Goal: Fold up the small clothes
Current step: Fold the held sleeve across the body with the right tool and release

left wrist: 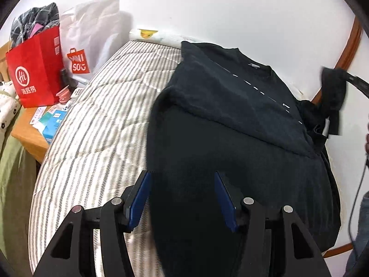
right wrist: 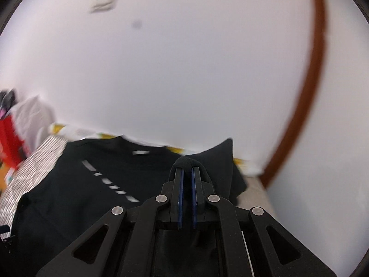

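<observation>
A black T-shirt (left wrist: 230,120) lies spread on a striped mattress (left wrist: 96,120), its collar toward the far edge by the white wall (left wrist: 230,7) and its hem toward me. As I read it, the folding is partly done: on the shirt's left side a sleeve panel already lies turned inward over the chest, making a straight folded edge.

My right gripper (right wrist: 187,173) has its blue pads nearly together with dark cloth pinched between them, the shirt's right sleeve (left wrist: 332,97) lifted clear of the mattress (the right wrist view is blurred, so I cannot tell how deep the grip goes). That sleeve hangs in the air near the mattress's right edge.

My left gripper (left wrist: 182,177) is spread wide, holding nothing, poised above the shirt's lower left part near the hem.

Judging from this, the right side is not yet laid across, and the hem-to-collar fold also remains. A red paper bag (left wrist: 34,69) stands beyond the far left corner.
</observation>
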